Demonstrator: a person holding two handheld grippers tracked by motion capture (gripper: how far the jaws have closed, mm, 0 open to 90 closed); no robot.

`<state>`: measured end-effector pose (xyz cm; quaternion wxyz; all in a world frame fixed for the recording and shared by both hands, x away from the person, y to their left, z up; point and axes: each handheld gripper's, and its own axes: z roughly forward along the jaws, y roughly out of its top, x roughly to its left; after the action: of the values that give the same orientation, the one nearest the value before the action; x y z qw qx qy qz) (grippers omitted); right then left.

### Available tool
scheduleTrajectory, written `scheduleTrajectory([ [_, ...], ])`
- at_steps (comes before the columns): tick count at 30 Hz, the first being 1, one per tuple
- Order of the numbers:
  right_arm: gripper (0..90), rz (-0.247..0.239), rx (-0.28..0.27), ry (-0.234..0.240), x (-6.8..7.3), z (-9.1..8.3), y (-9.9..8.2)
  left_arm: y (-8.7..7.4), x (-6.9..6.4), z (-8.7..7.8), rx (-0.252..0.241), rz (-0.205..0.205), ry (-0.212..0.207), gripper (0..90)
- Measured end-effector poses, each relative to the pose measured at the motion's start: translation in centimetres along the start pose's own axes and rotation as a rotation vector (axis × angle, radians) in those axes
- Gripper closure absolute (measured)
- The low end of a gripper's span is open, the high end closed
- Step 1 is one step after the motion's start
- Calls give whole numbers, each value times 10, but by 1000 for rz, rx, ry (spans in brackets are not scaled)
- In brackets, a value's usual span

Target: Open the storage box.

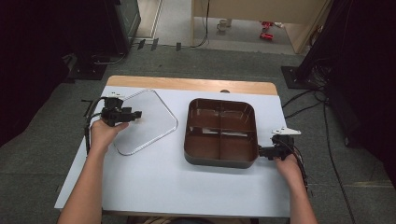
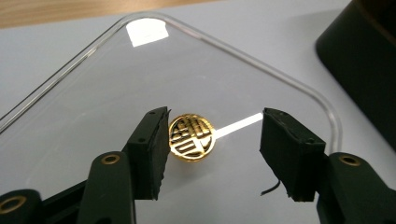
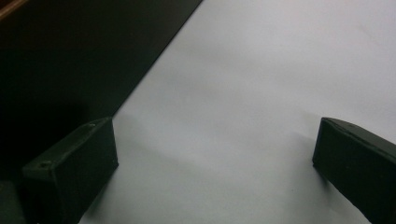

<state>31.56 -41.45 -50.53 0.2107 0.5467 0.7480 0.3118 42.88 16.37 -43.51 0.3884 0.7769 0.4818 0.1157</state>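
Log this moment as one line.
left gripper: open over lid | right gripper: open beside tray | lid: on table

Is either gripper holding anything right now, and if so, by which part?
Nothing is held. The left gripper stands open over the clear lid; the right gripper is open beside the brown tray.

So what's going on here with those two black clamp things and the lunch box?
A person sits at a table with a gripper in each hand. The left gripper hovers open over a clear lid that lies flat on the table; a gold round emblem on the lid sits between its jaws, not pinched. The right gripper, also open, rests beside the near right corner of a dark divided tray, which stands uncovered.
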Motion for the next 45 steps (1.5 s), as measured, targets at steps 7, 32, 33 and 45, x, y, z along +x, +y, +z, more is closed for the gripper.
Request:
scheduleTrajectory([
  [7, 0, 0, 0, 0, 0, 0, 0, 3, -14, -15, -48, 28, -48, 362],
  [32, 0, 0, 0, 0, 0, 0, 0, -35, -99, -4, -31, 235, -127, 261],
  [33, 0, 0, 0, 0, 0, 0, 0, -37, -101, -3, -23, 240, -131, 261],
  [45, 0, 0, 0, 0, 0, 0, 0, -64, -131, 17, 61, 310, -180, 257],
])
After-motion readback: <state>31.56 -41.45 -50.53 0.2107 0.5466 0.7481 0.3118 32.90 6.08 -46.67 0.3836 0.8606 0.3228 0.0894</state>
